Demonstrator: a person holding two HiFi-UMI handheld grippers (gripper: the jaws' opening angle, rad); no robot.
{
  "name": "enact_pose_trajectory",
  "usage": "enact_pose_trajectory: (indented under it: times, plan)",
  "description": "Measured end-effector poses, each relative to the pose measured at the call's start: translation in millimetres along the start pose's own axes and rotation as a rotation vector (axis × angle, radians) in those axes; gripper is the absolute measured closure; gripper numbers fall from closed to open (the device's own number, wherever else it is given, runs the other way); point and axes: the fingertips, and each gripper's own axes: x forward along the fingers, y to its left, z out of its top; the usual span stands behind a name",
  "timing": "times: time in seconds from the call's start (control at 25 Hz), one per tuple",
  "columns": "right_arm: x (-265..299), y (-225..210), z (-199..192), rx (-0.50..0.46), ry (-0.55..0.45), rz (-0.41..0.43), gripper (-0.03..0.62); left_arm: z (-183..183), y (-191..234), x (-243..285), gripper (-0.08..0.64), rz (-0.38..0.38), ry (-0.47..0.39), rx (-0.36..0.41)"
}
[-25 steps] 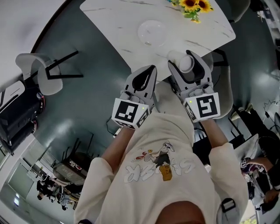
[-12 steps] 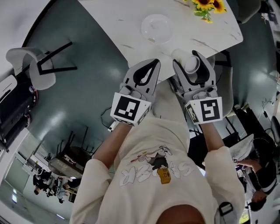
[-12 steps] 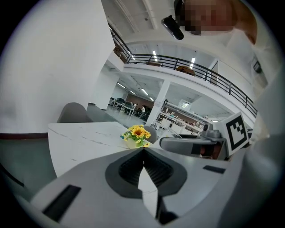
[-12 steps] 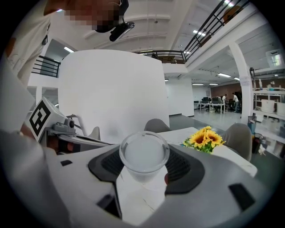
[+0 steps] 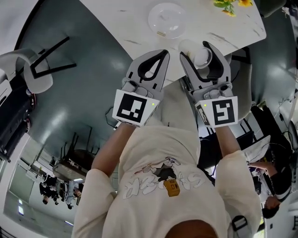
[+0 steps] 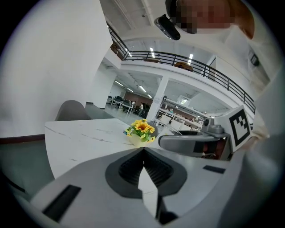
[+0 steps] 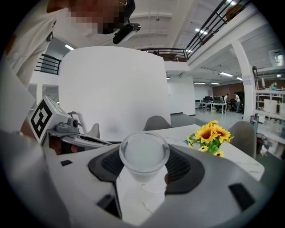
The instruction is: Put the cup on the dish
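A clear plastic cup (image 5: 197,52) is held between the jaws of my right gripper (image 5: 196,49), just above the near edge of the white marble table (image 5: 135,23). In the right gripper view the cup (image 7: 144,158) points its round bottom at the camera, and the right gripper (image 7: 143,156) is shut on it. A clear glass dish (image 5: 167,18) lies on the table, a little beyond and to the left of the cup. My left gripper (image 5: 161,54) hovers beside the right one with its jaws closed on nothing; in its own view the left gripper (image 6: 143,150) shows tips that meet.
A pot of yellow sunflowers (image 5: 230,4) stands at the table's far right, with the sunflowers (image 7: 211,136) also seen right of the cup. A white chair (image 5: 33,73) stands on the dark floor at left. A grey chair (image 5: 241,91) sits by the table, right of my right gripper.
Both grippers and the table have slid upward in the head view. The cup stays held in the right gripper and sits slightly nearer the dish. The left gripper stays shut.
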Motion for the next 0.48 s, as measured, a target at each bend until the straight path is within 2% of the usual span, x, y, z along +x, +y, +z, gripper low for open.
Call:
enact_pose_trajectory:
  times: [0.32,0.48]
  plan:
    - [26,1,-26,0.002,0.029,-0.002,0.321,-21,28,18,0.558,0.023,-0.003,0.039]
    - [38,-5,-40,-0.034,0.045,-0.002,0.322,-32,40,27,0.558,0.031,0.012,0.059]
